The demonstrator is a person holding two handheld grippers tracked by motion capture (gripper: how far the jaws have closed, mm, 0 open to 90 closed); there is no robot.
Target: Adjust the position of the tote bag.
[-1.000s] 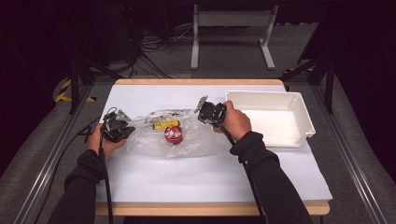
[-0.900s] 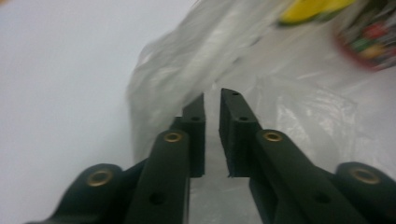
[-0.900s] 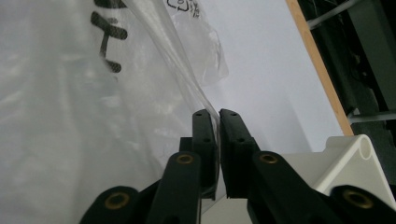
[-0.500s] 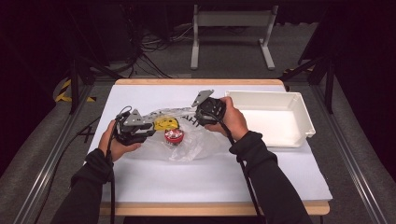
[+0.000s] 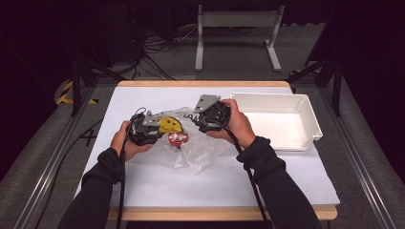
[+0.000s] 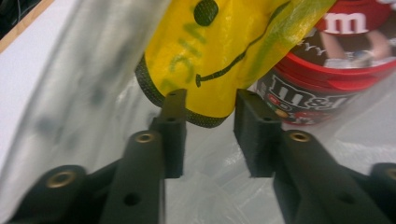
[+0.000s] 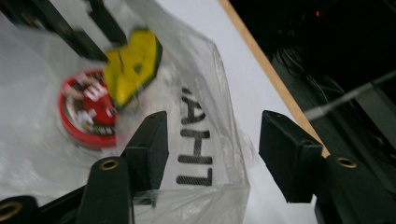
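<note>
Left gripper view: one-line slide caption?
Hand-held gripper with jaws parted at the edge of a yellow smiley pouch, beside a red candy tin on clear plastic bag.

Left gripper [image 6: 209,109]: jaws parted, closing, at edge of yellow pouch [image 6: 219,51]; red tin [image 6: 327,74] beside, clear bag [image 6: 93,70] around.

Bare tabletop [image 5: 143,191] near the person – open passage, plastic bag [image 5: 200,152] mid-table (crumpled), white bin [image 5: 305,109] blocking right.

A plastic bag [image 5: 191,148] lies mid-surface [image 5: 143,186] with a sponge [image 5: 170,124] and a candy tub [image 5: 177,139] just before it; a tray [image 5: 282,121] sits right.
</note>
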